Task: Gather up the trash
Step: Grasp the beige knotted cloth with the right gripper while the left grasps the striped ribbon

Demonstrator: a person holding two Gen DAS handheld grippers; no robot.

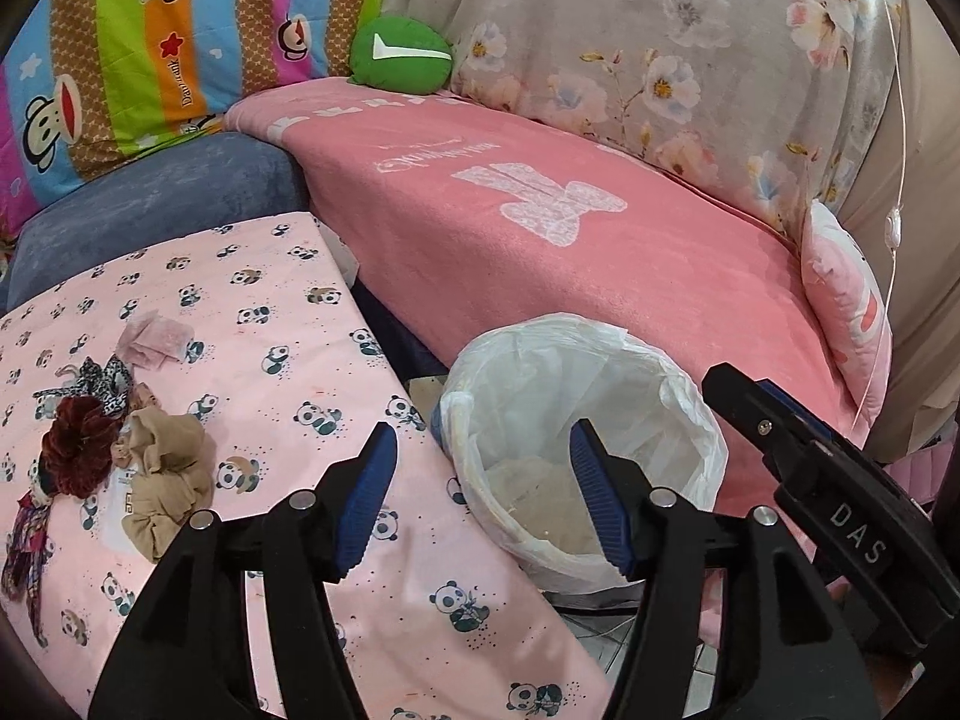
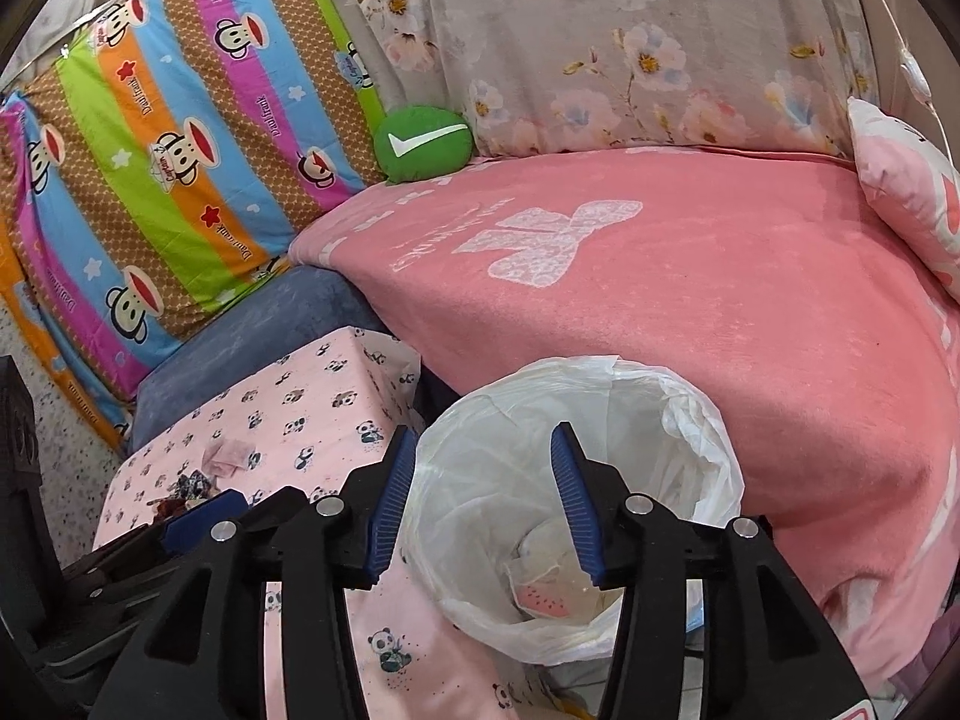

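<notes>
A small white bin lined with a clear plastic bag (image 1: 600,396) stands between the panda-print table (image 1: 282,324) and the pink sofa; in the right wrist view (image 2: 600,420) a wrapper with a pink print (image 2: 543,597) lies inside. My left gripper (image 1: 483,498) is open and empty, over the table edge and the bin's left rim. My right gripper (image 2: 483,504) is open and empty above the bin's mouth; its body shows in the left wrist view (image 1: 840,480). On the table lie a crumpled pink tissue (image 1: 153,342), a beige cloth wad (image 1: 165,474), a dark red scrunchie (image 1: 78,447) and patterned fabric bits (image 1: 102,381).
The pink blanket-covered sofa (image 1: 570,240) runs behind the bin, with a green checkmark cushion (image 1: 402,54), a pink pillow (image 1: 852,294) and a floral cover (image 1: 690,48). A blue cushion (image 1: 156,204) and striped monkey-print fabric (image 1: 150,48) sit behind the table.
</notes>
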